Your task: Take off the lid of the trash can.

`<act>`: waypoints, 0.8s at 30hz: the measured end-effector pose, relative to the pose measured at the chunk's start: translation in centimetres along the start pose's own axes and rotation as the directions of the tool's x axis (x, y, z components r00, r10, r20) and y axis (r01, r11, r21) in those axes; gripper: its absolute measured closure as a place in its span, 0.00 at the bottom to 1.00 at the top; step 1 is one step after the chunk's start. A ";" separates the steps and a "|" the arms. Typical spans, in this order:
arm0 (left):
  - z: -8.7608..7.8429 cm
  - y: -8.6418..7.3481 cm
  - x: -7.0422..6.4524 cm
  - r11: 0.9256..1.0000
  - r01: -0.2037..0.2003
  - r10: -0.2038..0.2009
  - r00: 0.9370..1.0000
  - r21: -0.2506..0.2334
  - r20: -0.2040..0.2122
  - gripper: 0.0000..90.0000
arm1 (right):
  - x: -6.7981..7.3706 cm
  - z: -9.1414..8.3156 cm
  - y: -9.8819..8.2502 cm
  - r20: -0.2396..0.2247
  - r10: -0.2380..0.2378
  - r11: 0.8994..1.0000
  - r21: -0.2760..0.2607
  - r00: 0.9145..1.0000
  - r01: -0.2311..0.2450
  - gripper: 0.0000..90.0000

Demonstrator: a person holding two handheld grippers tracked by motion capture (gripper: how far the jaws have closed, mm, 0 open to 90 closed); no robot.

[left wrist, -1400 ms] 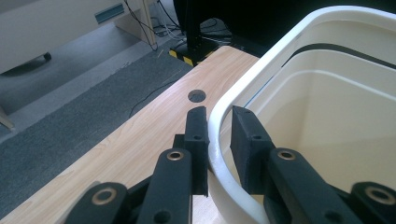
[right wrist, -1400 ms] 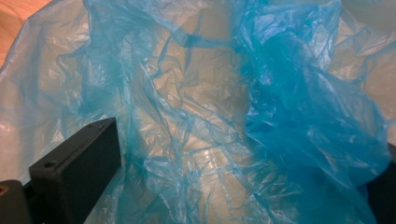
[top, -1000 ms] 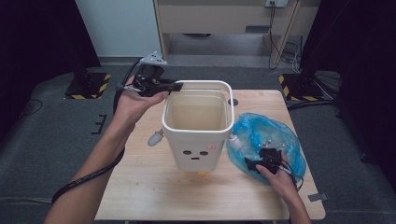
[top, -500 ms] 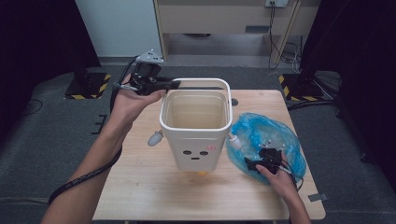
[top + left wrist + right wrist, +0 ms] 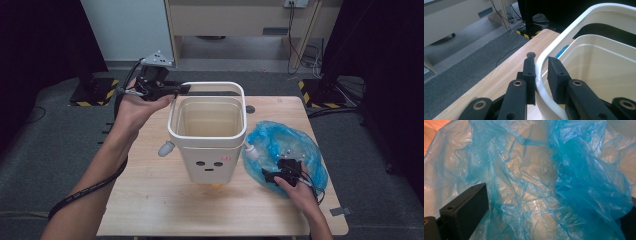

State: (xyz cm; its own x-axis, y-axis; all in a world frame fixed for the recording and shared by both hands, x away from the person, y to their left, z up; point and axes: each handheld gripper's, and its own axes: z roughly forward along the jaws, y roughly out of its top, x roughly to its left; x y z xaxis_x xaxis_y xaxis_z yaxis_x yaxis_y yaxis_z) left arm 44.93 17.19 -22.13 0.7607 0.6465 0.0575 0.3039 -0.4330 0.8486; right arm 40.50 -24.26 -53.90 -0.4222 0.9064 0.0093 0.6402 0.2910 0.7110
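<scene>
A white bin [image 5: 207, 160] with a small face on its front stands in the middle of the wooden table [image 5: 150, 200]. Its white rim ring [image 5: 242, 100] sits raised above the inner wall. My left gripper [image 5: 182, 90] is at the bin's back left, shut on that ring [image 5: 564, 32]; in the left gripper view the two black jaws of the left gripper [image 5: 541, 62] stand on either side of it. A crumpled blue plastic bag [image 5: 290, 142] lies to the right of the bin. My right gripper [image 5: 272, 175] rests on its near edge. The right gripper [image 5: 556, 195] is open, with the bag film [image 5: 536, 170] between its wide jaws.
A dark round hole [image 5: 250, 109] is in the tabletop behind the bin. Black stands with yellow-striped bases [image 5: 95, 92] sit on the grey floor on both sides. A pale cabinet [image 5: 240, 20] and cables lie beyond the table's far edge.
The left gripper and the bin's top have shifted slightly to the left. The right hand has stayed on the bag.
</scene>
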 end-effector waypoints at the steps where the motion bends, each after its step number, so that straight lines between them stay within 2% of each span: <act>1: -0.1 0.0 0.0 1.000 -0.001 0.001 1.000 -0.001 -0.001 0.85 | 0.0 0.0 0.0 0.000 0.000 1.000 0.000 1.000 0.000 0.01; 16: -1.3 -0.5 0.1 1.000 0.004 -0.004 1.000 -0.017 -0.011 0.85 | 0.0 0.0 -0.1 0.002 -0.001 1.000 0.000 1.000 0.001 0.01; 24: -2.0 -0.9 0.5 1.000 0.008 -0.009 1.000 -0.025 -0.017 0.85 | 0.0 -0.1 -0.1 0.003 0.000 1.000 0.001 1.000 0.000 0.01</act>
State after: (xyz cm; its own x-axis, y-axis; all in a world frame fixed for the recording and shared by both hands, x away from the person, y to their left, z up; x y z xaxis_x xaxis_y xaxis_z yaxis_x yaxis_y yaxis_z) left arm 43.90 19.22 -21.80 0.7482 0.6608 0.0591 0.2958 -0.4120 0.8618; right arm 40.39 -24.26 -53.91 -0.4203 0.9074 0.0072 0.6409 0.2912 0.7103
